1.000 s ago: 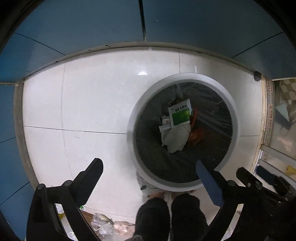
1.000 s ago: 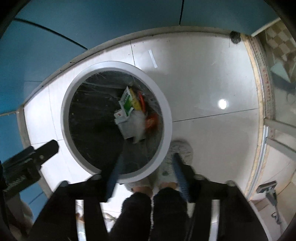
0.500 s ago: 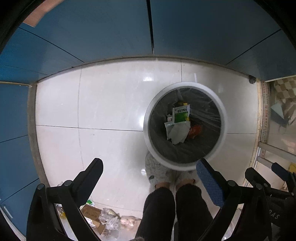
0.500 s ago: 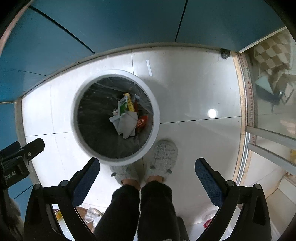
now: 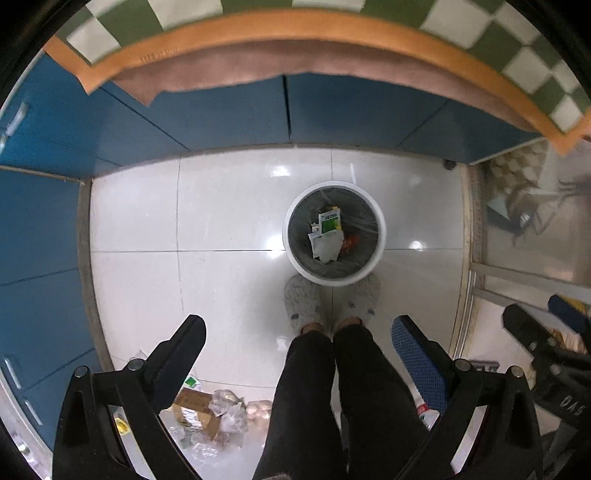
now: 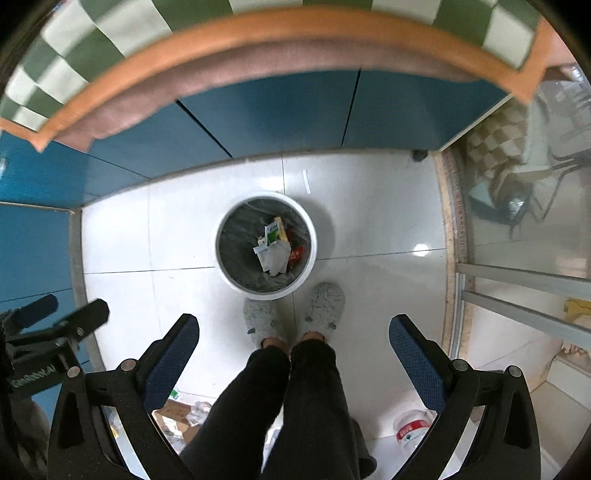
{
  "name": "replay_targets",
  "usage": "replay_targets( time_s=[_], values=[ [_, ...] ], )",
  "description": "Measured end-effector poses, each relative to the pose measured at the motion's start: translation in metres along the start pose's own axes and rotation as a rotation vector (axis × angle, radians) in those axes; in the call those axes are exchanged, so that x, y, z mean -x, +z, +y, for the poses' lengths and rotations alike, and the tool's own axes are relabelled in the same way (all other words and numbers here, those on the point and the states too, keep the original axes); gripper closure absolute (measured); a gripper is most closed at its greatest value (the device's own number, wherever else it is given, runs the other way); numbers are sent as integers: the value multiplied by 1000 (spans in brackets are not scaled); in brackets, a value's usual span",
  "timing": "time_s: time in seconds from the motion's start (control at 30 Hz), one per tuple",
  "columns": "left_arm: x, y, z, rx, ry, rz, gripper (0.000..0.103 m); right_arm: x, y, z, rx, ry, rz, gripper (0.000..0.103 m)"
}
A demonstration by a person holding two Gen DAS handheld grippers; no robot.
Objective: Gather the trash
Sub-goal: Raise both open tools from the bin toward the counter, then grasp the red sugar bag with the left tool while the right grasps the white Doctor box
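Observation:
Far below on the floor stands a round white bin (image 5: 332,281) (image 6: 266,294) with a dark liner. In it lie a green-and-white packet (image 5: 330,221) (image 6: 272,232), crumpled white paper (image 5: 327,246) (image 6: 275,258) and a red scrap (image 5: 349,242). My left gripper (image 5: 297,325) points straight down, open and holding nothing. My right gripper (image 6: 293,321) points down too, its blue pads spread wide with nothing between them. Each one shows at the edge of the other's view. Loose trash lies on the floor behind the person's legs: a cardboard box (image 5: 192,406) (image 6: 173,410) and crumpled plastic (image 5: 229,406).
A person's dark trouser legs (image 5: 332,387) and grey slippers (image 6: 325,306) stand just in front of the bin. Blue cabinets (image 5: 229,110) line the far and left sides. A green-checked cloth with an orange border (image 5: 295,33) overhangs above. A glass door (image 6: 517,240) stands to the right, and a white jar (image 6: 408,428) is on the floor.
Both grippers have risen well above the bin, which now looks much smaller. The right gripper's fingers spread from narrow to wide. The checked cloth edge has come into view at the top.

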State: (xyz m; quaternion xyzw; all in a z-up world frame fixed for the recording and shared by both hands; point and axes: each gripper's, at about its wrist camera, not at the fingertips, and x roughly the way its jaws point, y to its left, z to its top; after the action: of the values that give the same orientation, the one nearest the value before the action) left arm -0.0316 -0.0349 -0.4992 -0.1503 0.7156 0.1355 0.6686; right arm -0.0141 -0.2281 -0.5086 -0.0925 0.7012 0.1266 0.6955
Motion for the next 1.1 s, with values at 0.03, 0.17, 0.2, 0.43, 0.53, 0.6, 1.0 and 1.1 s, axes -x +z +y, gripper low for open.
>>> replay_targets(
  time_s=[0.03, 0.17, 0.2, 0.43, 0.53, 0.6, 1.0, 1.1],
  values=[
    [11, -3, -1, -12, -3, -4, 0, 21, -5, 0, 0, -3, -12, 0],
    [57, -14, 2, -32, -30, -33, 0, 79, -19, 6, 25, -19, -37, 0],
    [67, -15, 3, -30, -34, -48, 0, 97, -23, 7, 21, -9, -43, 0],
    [143, 3, 11, -17, -12, -227, 0, 178, -23, 11, -21, 74, -150, 0],
    [181, 33, 18, 5, 12, -347, 0, 206, 0, 12, -41, 108, -213, 0],
    [200, 58, 24, 28, 28, -404, 0, 219, 22, 12, -54, 135, -253, 0],
    [242, 291, 21, 236, 40, -511, 0, 243, 257, -38, -85, 292, -380, 31],
    [231, 366, 9, 261, 25, -468, 0, 230, 349, -53, -80, 320, -356, 69]
  ],
)
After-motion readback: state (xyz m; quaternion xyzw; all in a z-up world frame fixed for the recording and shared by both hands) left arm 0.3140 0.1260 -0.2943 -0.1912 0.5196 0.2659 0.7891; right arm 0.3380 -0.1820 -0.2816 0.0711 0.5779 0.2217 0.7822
